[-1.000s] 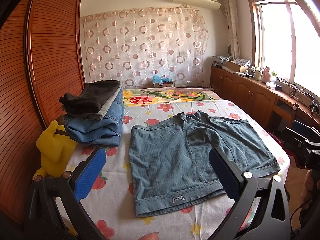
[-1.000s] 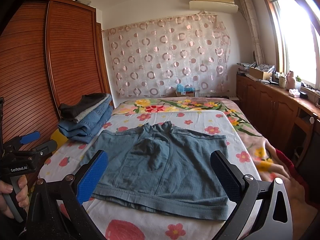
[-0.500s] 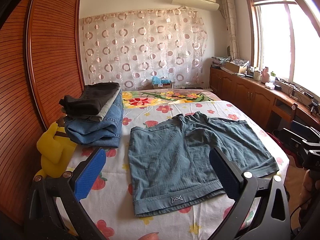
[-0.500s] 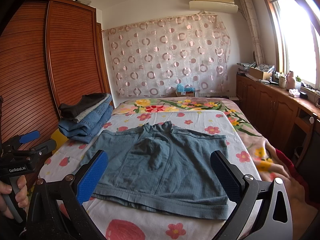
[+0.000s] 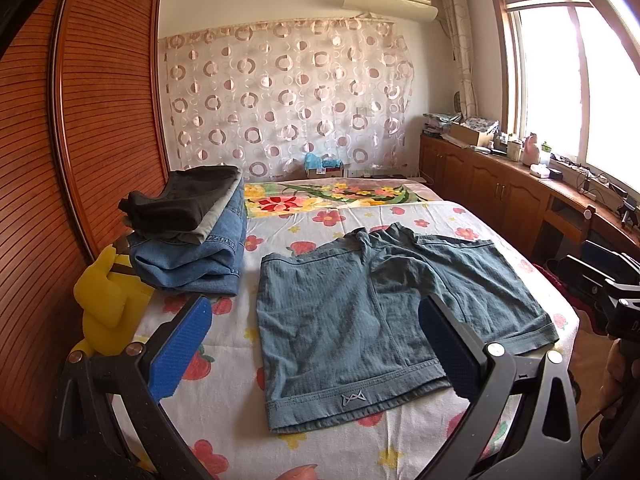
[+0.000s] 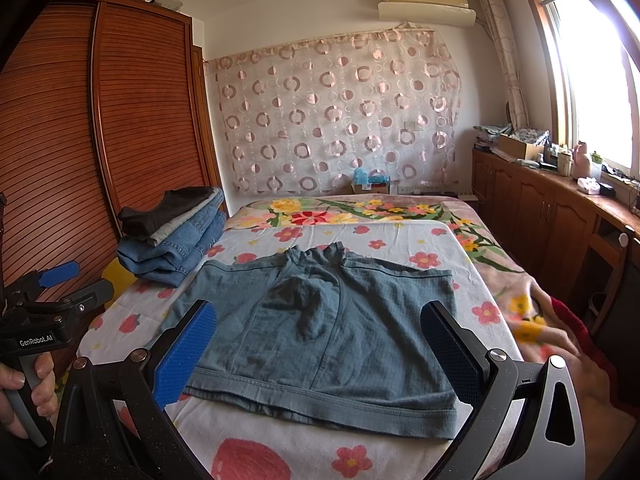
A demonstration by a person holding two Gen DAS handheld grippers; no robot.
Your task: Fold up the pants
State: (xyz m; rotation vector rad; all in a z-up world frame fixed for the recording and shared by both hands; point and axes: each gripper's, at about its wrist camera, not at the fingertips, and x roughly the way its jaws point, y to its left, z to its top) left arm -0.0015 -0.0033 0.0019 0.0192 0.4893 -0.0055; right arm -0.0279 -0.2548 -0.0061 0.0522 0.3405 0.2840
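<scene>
A pair of grey-blue shorts [image 5: 360,312] lies spread flat on the flowered bed sheet [image 5: 224,408], waistband toward me, legs pointing away. It also shows in the right wrist view [image 6: 332,332]. My left gripper [image 5: 316,344] is open and empty, held above the near left part of the shorts. My right gripper [image 6: 320,352] is open and empty, held above the near hem of the shorts. The left gripper also shows at the left edge of the right wrist view [image 6: 52,284].
A stack of folded jeans and dark clothes [image 5: 192,236] sits at the bed's left side beside a yellow plush toy [image 5: 108,304]. A wooden wardrobe [image 5: 80,128] stands to the left. Wooden cabinets [image 5: 500,196] run along the right under the window.
Both grippers stay open and nearly still. The left wrist view has shifted slightly, no cloth has moved.
</scene>
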